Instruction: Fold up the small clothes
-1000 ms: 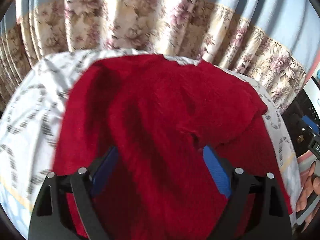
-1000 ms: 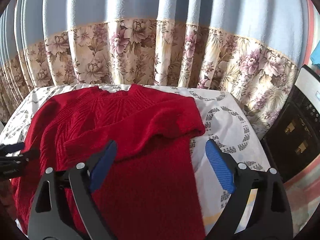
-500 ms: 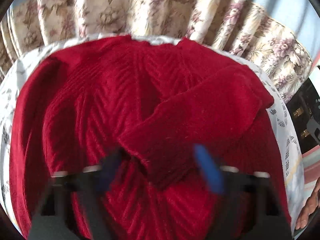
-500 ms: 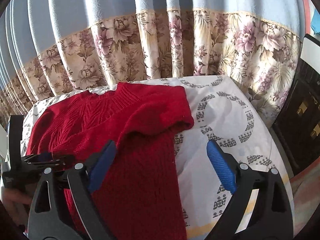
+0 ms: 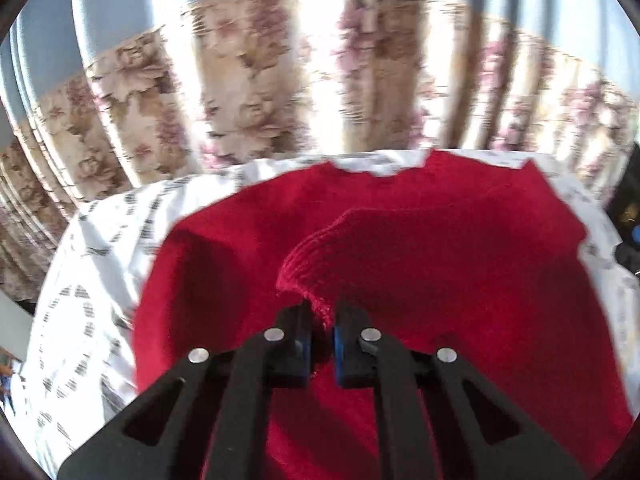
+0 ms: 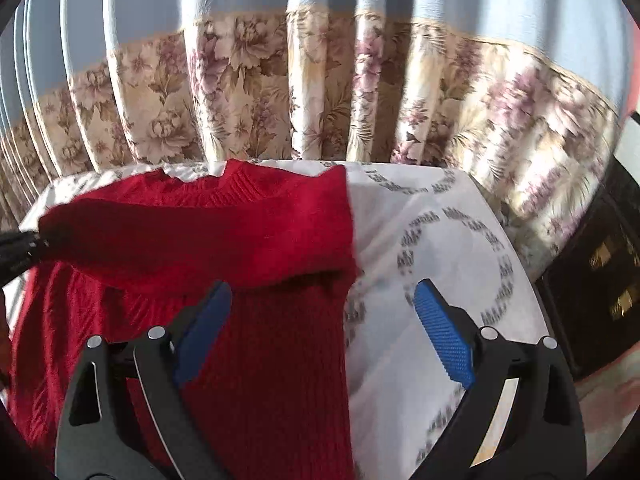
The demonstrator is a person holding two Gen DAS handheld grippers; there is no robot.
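A red knitted sweater (image 5: 460,264) lies on a white patterned cloth (image 5: 104,264). One sleeve is folded across its body. My left gripper (image 5: 320,320) is shut on the ribbed cuff (image 5: 316,280) of that sleeve, with the cuff pinched between the blue pads. In the right wrist view the same sweater (image 6: 224,240) fills the left half, and the left gripper (image 6: 20,248) shows at the far left edge holding the sleeve end. My right gripper (image 6: 324,328) is open above the sweater's right edge, its left pad (image 6: 204,332) over red knit and its right pad (image 6: 444,336) over the white cloth.
Floral and blue curtains (image 6: 320,100) hang close behind the table. A dark cabinet (image 6: 600,280) stands at the right. The white cloth (image 6: 440,240) lies bare to the right of the sweater.
The left gripper has closed from wide open onto the sleeve cuff and moved sideways, pulling the sleeve across the sweater's body. The right gripper has shifted along the sweater's right edge, still open.
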